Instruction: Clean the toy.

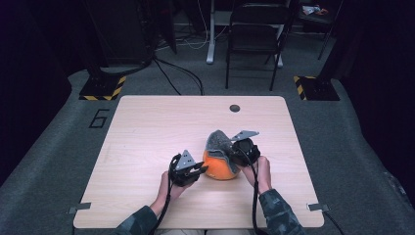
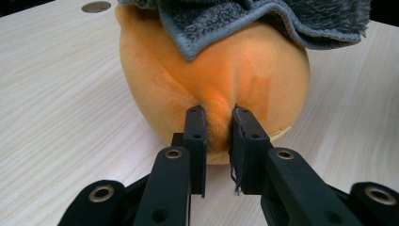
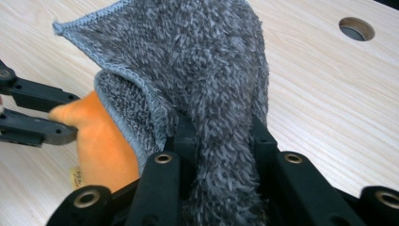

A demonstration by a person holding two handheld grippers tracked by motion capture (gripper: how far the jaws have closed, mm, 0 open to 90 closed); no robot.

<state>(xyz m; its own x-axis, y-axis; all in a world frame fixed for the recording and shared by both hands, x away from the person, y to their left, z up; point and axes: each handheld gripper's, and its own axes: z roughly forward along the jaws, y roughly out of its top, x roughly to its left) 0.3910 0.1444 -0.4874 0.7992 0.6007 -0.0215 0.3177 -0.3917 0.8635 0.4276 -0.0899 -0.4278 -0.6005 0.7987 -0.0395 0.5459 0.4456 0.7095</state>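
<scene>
Two grips share the work: the left hand-held gripper (image 2: 217, 141) pinches the orange plush (image 2: 226, 80) steady, while the right hand-held gripper (image 3: 221, 141), clamped on the grey cloth (image 3: 197, 61), seemingly lifts it.

- My left gripper (image 2: 217, 123) has its two black jaws closed on a pinch of the orange plush ball (image 2: 211, 80); a fold of the orange fabric sits squeezed between them, low on the ball's near side.
- A grey fuzzy cloth (image 2: 263, 19) drapes over the top of the ball, its stitched edge hanging down the front.
- The ball rests on the light wooden table (image 2: 56, 108).
- A round hole (image 2: 96, 6) in the tabletop lies at upper left, well apart from the ball.
</scene>
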